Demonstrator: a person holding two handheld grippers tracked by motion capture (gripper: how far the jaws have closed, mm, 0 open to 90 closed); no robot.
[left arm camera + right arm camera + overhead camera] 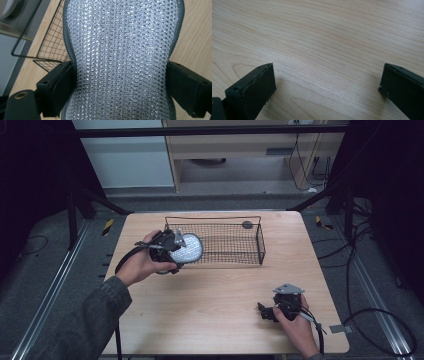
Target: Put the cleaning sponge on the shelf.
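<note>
Over the near left corner of the wire basket [235,240], I am holding a silvery mesh pad [186,249] clamped at its narrow waist in my left gripper [172,251]. Its long axis is running straight out from the gripper, toward the right and the basket's inside. The basket is lying just right of and beyond the pad, so I judge a short carry rightward matters next. My right gripper [274,312] is resting spread apart on the table [210,305], well away at the near right.
</note>
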